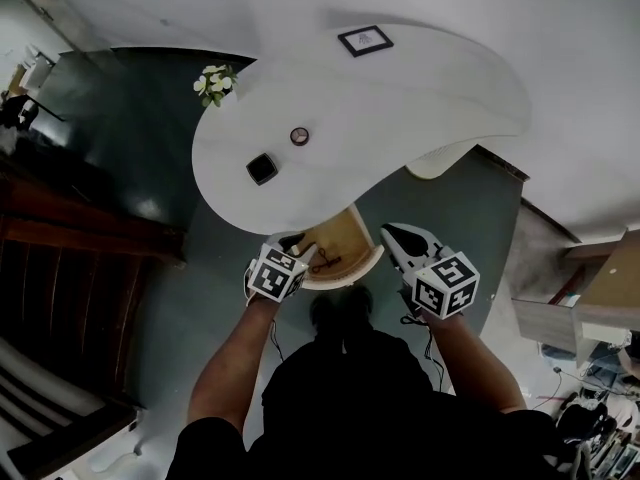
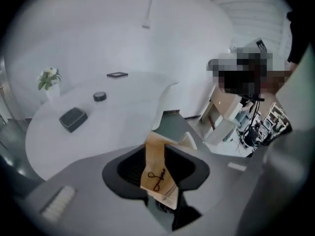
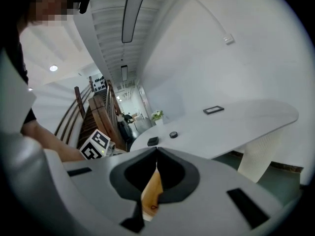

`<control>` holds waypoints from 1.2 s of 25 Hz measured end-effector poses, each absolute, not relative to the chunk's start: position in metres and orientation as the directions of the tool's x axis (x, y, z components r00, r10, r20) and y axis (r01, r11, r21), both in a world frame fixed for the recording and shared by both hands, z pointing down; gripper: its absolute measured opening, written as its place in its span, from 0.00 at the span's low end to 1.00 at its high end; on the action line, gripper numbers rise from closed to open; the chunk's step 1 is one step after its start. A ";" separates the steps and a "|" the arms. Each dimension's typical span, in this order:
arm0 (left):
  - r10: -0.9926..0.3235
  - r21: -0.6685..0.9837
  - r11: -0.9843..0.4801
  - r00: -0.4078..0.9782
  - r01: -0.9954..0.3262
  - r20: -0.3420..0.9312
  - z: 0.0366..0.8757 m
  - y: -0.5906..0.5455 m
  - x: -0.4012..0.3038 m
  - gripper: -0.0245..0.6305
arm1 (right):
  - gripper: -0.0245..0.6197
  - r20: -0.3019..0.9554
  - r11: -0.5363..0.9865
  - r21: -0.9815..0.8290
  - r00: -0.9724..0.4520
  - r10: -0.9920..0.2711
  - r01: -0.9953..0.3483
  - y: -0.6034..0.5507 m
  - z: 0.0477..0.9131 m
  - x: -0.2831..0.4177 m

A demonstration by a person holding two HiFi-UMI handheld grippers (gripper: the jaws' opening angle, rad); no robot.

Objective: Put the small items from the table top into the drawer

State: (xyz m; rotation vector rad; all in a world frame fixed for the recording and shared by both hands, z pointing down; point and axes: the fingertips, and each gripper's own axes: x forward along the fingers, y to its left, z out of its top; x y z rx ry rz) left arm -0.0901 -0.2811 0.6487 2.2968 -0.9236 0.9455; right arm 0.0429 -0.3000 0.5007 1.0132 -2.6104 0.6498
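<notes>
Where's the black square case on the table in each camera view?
Head view: black square case, left part of the table, near its front edge.
Left gripper view: left of centre.
Right gripper view: small, just below centre.
Shared landmark: the round item beside it.

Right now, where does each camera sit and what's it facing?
Head view: on the head, aimed down at table and drawer; forearms, left gripper, right gripper show.
Left gripper view: above the drawer, facing the table; open jaws.
Right gripper view: facing the table; shut jaws, left gripper's cube.
All share the black box.
</notes>
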 end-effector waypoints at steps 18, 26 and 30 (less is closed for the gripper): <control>-0.802 0.124 -0.503 0.515 -0.855 0.303 0.434 -0.296 -0.178 0.09 | 0.05 0.198 0.756 -0.118 -0.761 -0.617 -0.644 -0.305 0.370 -0.007; -0.877 0.110 -0.439 0.452 -0.892 0.163 0.379 -0.294 -0.202 0.05 | 0.05 0.134 0.744 -0.076 -0.746 -0.652 -0.664 -0.302 0.341 -0.008; -0.894 0.094 -0.411 0.421 -0.907 0.151 0.369 -0.299 -0.205 0.05 | 0.05 0.127 0.748 -0.067 -0.749 -0.650 -0.660 -0.301 0.337 -0.004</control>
